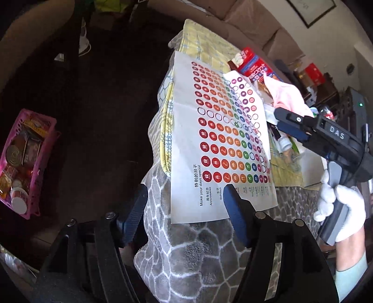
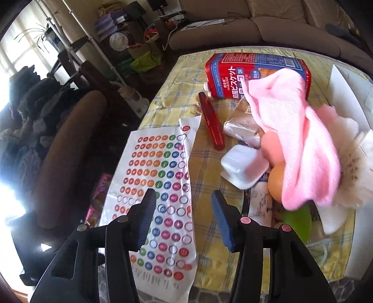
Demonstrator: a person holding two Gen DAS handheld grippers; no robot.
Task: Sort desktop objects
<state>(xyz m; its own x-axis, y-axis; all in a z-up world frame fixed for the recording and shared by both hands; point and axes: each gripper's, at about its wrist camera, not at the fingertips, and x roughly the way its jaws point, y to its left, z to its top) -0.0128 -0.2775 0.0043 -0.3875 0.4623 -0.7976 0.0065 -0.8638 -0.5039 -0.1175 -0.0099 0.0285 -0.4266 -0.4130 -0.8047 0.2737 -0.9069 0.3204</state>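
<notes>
At ten o'clock we see a potted plant point(image 2: 43, 35) by the bright window point(image 2: 14, 46); a brown sofa point(image 2: 233, 25) sits at twelve, a framed picture point(image 1: 312, 10) at one.

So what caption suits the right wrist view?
Open right gripper hovering over a sticker sheet beside a cluttered table.

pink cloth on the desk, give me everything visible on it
The pink cloth looks like a soft, fine-ribbed knit fabric, plain pale pink. It lies crumpled and draped over the clutter on the yellow checked tablecloth, covering a corner of the red biscuit box and resting on an orange egg-shaped object and something white and fluffy. Neither gripper touches it.
</notes>
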